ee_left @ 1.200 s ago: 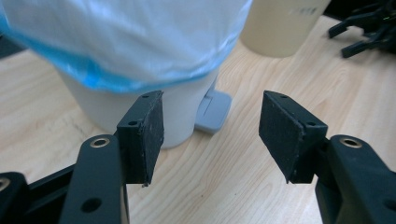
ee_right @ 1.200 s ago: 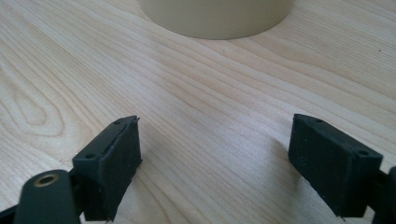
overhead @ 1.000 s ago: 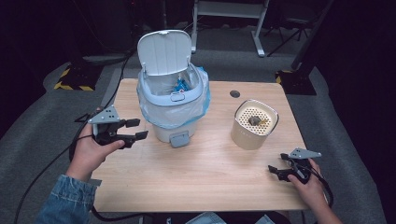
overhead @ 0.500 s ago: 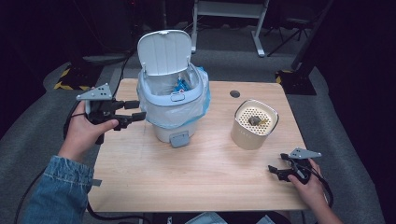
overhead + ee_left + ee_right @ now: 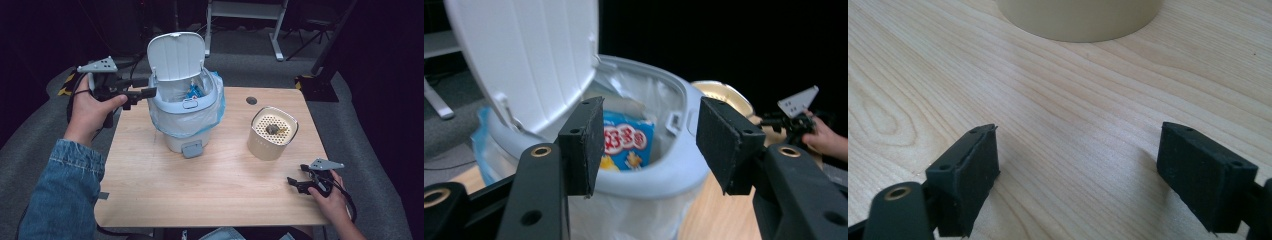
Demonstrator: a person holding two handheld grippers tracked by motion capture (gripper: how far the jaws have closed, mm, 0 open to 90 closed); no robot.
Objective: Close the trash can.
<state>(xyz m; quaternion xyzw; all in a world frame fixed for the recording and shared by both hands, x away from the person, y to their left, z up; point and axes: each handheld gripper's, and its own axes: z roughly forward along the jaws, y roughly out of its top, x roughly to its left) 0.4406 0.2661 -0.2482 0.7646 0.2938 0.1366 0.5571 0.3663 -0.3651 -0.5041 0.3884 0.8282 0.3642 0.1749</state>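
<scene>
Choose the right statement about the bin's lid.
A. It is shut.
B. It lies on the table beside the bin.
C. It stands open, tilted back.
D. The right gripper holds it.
C: the lid stands raised behind the bin, so a blue packet inside is visible; the open left gripper is at the bin's rim, and the right gripper rests far off on the table.
</scene>
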